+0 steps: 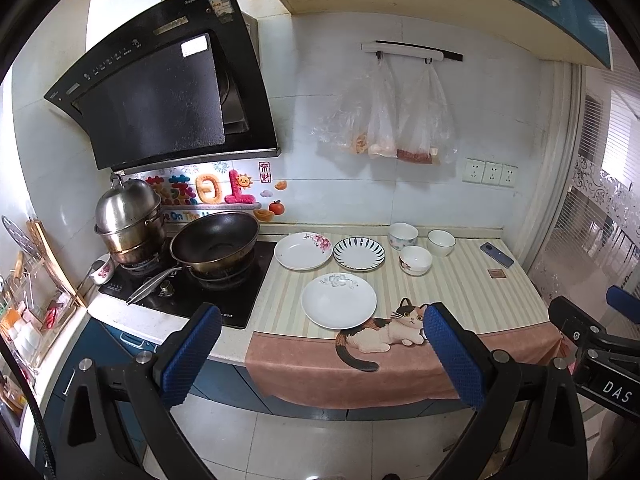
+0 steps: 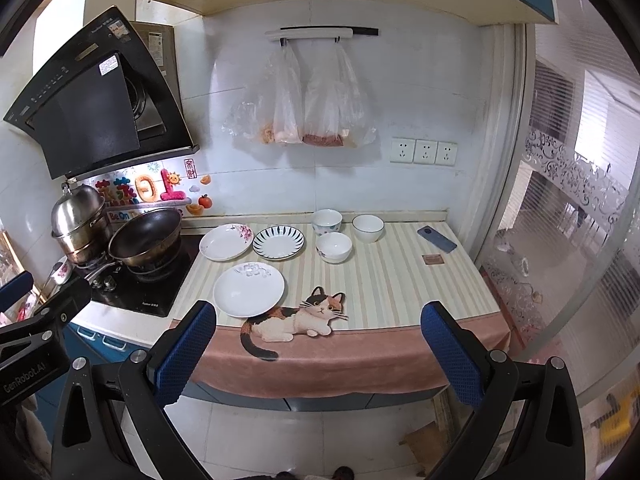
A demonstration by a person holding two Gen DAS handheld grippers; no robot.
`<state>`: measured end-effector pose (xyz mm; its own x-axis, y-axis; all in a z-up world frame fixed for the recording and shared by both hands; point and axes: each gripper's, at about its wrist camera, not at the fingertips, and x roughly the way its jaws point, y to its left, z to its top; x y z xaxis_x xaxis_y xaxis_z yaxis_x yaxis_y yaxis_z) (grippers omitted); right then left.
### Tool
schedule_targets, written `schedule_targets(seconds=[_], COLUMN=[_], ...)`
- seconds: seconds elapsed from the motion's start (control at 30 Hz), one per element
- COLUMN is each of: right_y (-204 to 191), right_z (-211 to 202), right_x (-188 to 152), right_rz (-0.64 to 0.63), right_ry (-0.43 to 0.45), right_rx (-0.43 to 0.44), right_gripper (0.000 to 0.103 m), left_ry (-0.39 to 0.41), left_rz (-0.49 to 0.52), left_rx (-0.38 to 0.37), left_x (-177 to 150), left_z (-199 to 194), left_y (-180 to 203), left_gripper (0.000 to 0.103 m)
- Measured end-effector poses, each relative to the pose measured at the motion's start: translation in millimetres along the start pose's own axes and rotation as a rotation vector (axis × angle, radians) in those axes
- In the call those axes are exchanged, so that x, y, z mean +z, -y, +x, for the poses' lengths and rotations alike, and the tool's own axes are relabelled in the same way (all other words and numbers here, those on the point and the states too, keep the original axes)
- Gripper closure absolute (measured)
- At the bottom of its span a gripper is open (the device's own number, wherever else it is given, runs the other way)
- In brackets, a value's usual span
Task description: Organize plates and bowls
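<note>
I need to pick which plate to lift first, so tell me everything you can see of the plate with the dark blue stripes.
The striped plate is round, shallow, white and glossy, apparently ceramic, with dark blue dashes radiating around its rim. It looks empty and lies flat on the striped mat, in the back row between the pink-flowered plate and the bowls. It sits very close to that plate; whether they touch is unclear. No claw is near it.

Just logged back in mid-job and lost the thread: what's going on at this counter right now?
Nothing is held yet. The left gripper and right gripper both hang open in front of the counter's striped cat-print mat. On the mat lie three plates: a pink-flowered white plate, a blue-striped white plate and a nearer grey-patterned white plate. Three white ceramic bowls stand separately, unstacked.
</note>
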<state>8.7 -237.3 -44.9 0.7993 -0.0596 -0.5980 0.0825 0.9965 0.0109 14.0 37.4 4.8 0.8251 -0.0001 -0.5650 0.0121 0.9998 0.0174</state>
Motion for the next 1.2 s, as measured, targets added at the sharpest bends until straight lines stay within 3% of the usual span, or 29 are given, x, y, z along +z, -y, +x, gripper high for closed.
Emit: schedule_targets(seconds=[0.13,0.23,0.37,0.5,0.77,1.07,1.2], right_y=[3,5,16,20,10,-25,-37], right_z=[26,64,137,214,381,556,608], right_x=[-5,-14,-22,-24,-18,-16,-21], right_rz=[0.043,0.058,0.120,0.117,0.088,0.032,0.025], right_ry=[-0.006,-0.063,-0.207,-0.298,-0.458,-0.626,-0.676], right_rx=[0.010,0.014,0.062,0.066,0.114,0.185,0.217], right_gripper=[0.000,0.000,0.000,0.000,0.000,0.001,0.003], left_ry=[-0.003,-0.032,-0.095,-0.189,-0.305,-0.555,-0.665], left_rz=[0.002,0.005,0.014,-0.003,-0.008,-0.009,-0.024], left_rx=[0.018,0.036,0.096,0.133,0.212,0.187,0.099], left_x=[-3,-6,-11,-15,-9,-28,-46], left_z=[30,70,132,204,332,492,552], left_y=[-8,-14,-21,-30,-36,-44,-49], left_gripper=[0.000,0.000,0.000,0.000,0.000,0.000,0.001])
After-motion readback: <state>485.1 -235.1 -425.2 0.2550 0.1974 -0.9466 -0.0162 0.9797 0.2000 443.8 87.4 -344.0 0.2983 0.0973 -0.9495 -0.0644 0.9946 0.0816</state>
